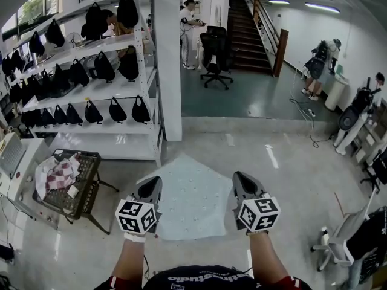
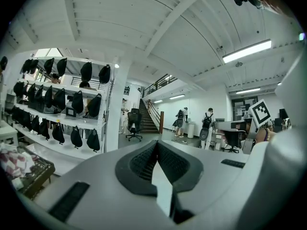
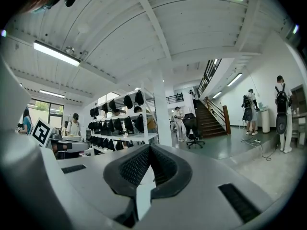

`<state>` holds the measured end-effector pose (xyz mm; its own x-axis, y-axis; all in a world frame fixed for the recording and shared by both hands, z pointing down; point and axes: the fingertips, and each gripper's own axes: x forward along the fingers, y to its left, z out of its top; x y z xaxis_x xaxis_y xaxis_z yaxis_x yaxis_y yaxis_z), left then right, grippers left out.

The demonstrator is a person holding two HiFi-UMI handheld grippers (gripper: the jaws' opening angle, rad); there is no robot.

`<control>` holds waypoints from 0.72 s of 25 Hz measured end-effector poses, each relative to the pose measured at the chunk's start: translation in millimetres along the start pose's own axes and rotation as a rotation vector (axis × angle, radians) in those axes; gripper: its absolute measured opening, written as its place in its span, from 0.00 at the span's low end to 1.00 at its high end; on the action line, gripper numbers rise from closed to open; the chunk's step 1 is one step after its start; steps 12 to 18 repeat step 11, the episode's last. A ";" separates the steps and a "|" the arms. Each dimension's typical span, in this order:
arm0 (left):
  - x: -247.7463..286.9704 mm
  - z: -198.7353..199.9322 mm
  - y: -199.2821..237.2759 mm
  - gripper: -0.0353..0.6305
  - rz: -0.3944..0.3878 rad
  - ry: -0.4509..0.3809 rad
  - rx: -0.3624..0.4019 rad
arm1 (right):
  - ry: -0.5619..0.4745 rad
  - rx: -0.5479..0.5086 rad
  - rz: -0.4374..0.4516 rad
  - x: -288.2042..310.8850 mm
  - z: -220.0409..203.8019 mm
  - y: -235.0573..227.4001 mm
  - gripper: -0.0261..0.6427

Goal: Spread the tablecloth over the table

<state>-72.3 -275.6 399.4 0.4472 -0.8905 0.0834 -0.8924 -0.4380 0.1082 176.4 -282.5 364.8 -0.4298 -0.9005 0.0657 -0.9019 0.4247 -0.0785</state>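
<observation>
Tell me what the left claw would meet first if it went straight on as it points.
Nothing near: the left claw, shut on the tablecloth, aims past the white pillar toward the far office chair and stairs; depth unclear.

The pale, dotted tablecloth hangs spread open in mid-air.

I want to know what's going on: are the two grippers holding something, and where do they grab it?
Yes. The left gripper and right gripper each pinch the pale tablecloth by its edge, at opposite sides, with it spread between them.
</observation>
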 end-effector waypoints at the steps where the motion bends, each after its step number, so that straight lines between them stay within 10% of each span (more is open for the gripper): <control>1: 0.1 -0.4 0.4 0.08 -0.003 0.002 0.001 | 0.003 0.003 0.000 0.5 -1.3 0.3 0.08; 18: -0.7 -2.8 1.3 0.08 -0.013 0.005 -0.016 | 0.009 0.014 0.006 -0.3 -3.4 4.6 0.08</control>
